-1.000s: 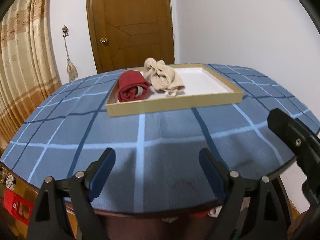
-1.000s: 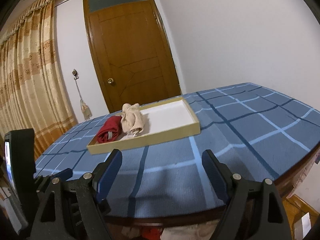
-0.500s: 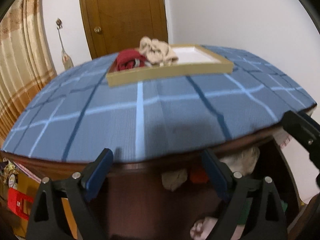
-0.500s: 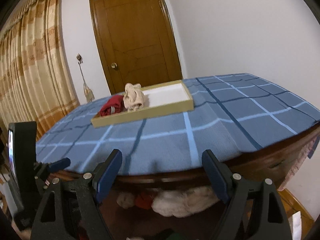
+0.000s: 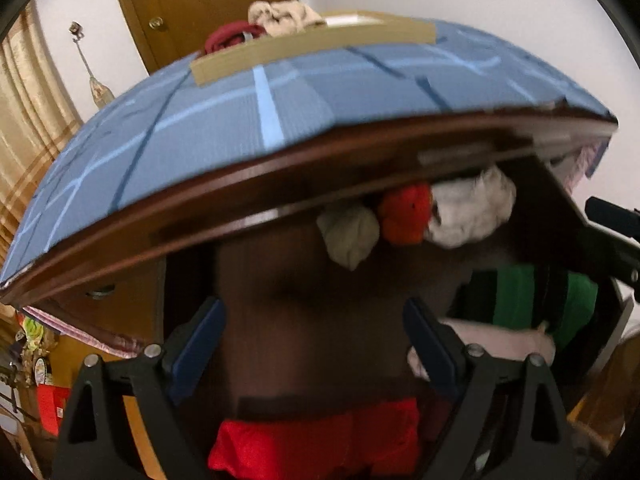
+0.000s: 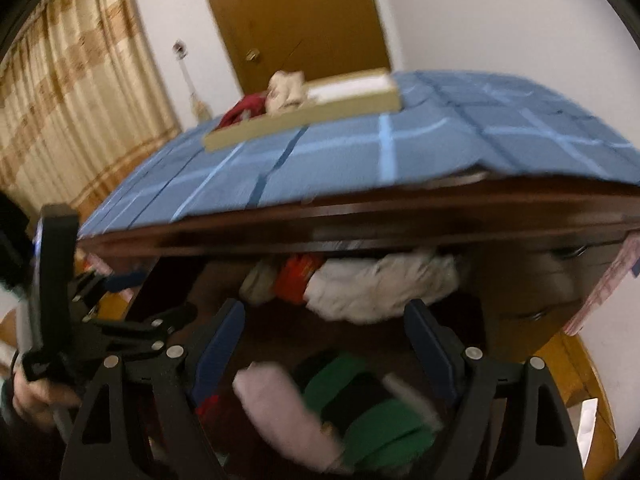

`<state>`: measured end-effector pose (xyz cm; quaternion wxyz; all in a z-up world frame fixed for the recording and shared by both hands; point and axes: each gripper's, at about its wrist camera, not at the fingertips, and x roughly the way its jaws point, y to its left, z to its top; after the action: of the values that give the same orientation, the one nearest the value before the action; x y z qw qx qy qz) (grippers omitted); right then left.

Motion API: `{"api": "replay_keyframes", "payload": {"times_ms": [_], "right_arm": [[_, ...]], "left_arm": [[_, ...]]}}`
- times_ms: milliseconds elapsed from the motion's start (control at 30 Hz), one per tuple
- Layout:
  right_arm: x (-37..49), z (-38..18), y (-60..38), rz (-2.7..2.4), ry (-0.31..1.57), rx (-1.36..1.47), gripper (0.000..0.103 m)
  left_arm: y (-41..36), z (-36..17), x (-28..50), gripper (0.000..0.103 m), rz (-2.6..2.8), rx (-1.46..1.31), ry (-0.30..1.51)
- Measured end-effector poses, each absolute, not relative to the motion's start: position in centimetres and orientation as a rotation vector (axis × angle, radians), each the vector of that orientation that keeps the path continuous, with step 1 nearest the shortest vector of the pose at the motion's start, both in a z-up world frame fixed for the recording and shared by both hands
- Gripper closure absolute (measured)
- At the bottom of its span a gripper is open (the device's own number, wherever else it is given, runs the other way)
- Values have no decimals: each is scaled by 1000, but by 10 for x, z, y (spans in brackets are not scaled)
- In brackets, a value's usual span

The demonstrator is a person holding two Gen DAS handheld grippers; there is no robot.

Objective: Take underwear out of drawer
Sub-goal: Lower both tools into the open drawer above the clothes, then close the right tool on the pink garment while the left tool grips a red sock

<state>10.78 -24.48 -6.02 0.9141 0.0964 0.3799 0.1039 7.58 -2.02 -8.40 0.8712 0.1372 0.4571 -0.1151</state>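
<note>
Trouble in the left wrist view would come from the table edge (image 5: 280,168): the dark wooden lip overhangs the open drawer (image 5: 304,280), and a gripper lifted carelessly with a garment could knock against it or drag the cloth off on it. The bunched underwear (image 5: 404,220) at the back, a red piece between a grey and a white one, sits right under that lip, so a reach there risks catching several pieces at once. A red garment (image 5: 316,436) lies below the left gripper (image 5: 314,340), whose jaws stand wide apart with nothing between the pads and nothing touched. Everything is blurred, so exact clearances are hard to read.

In the right wrist view the likelier fault is a muddled pick: a pink piece (image 6: 280,412) and green cloth (image 6: 376,412) lie heaped together under the right gripper (image 6: 324,344), and closing on the pile could lift two things or snag a fold. The left gripper also shows at the left edge, held in a hand (image 6: 32,396), close enough that both reaching into one drawer could collide. The right gripper's jaws are spread wide, empty, and clear of the clothing. On the table, the tray (image 6: 304,120) already holds two garments.
</note>
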Motion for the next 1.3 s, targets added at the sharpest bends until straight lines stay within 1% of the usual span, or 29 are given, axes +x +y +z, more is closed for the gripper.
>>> {"api": "replay_keyframes", "payload": {"times_ms": [133, 300, 467, 567, 667, 833, 967, 1300], "right_arm": [[105, -76, -226, 332, 866, 192, 19], [110, -95, -198, 417, 966, 100, 19], [117, -109, -191, 470, 1064, 49, 21], [123, -114, -186, 508, 1109, 1, 35], [133, -122, -178, 522, 1155, -54, 43], [150, -137, -162, 570, 1243, -85, 43], [154, -153, -149, 566, 1304, -161, 43], [154, -169, -158, 565, 1410, -170, 43]], "left_arm": [[-14, -95, 67, 11, -242, 319, 1019], [-5, -104, 58, 11, -252, 373, 1073], [14, -108, 51, 11, -326, 334, 1164], [24, -109, 50, 11, -381, 296, 1208], [30, -109, 46, 11, -406, 340, 1227], [20, -108, 41, 11, -472, 432, 1227], [13, -109, 39, 11, -532, 486, 1239], [9, -117, 48, 11, -608, 624, 1261]]}}
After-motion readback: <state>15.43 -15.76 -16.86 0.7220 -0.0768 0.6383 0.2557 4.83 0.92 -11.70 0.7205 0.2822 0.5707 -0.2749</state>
